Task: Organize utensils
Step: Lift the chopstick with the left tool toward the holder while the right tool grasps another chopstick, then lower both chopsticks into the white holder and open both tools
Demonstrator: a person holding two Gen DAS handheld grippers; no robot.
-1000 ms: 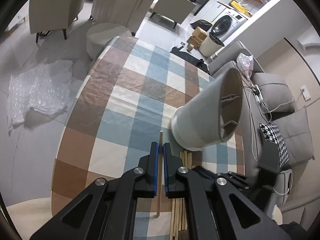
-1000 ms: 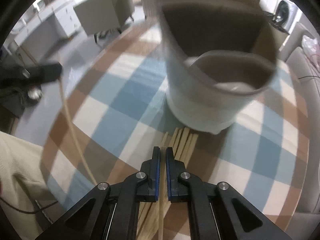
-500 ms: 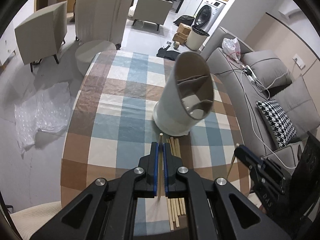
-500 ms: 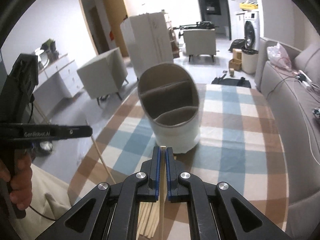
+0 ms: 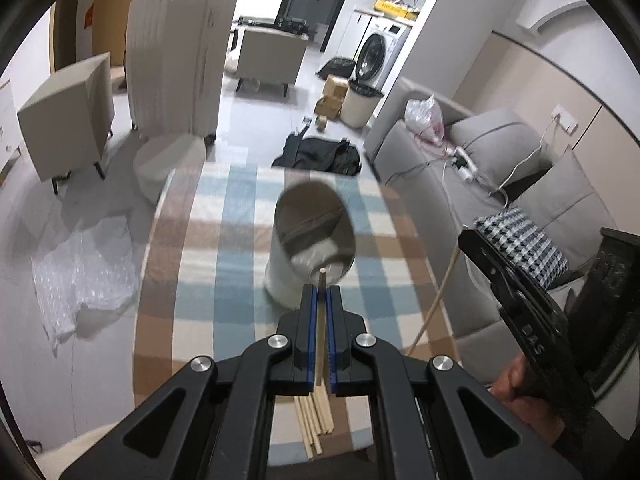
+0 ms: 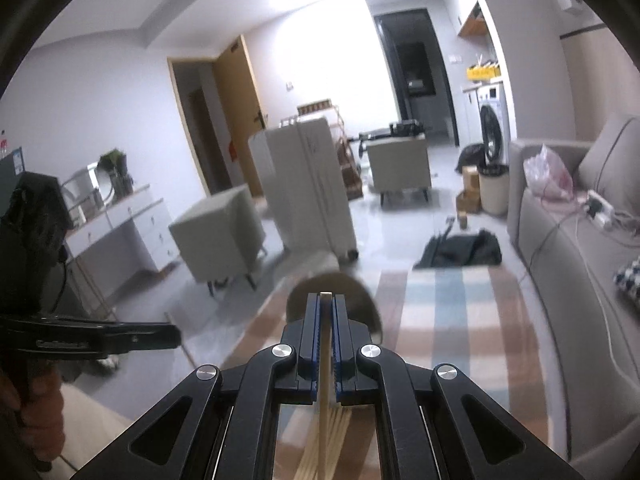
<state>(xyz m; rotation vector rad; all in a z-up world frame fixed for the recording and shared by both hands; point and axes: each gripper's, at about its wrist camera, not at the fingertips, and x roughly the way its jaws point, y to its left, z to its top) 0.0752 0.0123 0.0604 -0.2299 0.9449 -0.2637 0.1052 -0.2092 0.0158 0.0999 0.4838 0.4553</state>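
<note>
— What are the grippers holding?
— The left gripper (image 5: 320,294) pinches one chopstick (image 5: 319,332); the right gripper (image 6: 326,304) pinches another chopstick (image 6: 326,364).
— And the holder?
— The holder (image 5: 310,248) stands on the checked table (image 5: 200,280), with more chopsticks (image 5: 314,420) lying just in front of it.

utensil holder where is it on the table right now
In the left wrist view the utensil holder stands mid-table on the checked tablecloth, beyond the loose chopsticks at the near edge.
</note>
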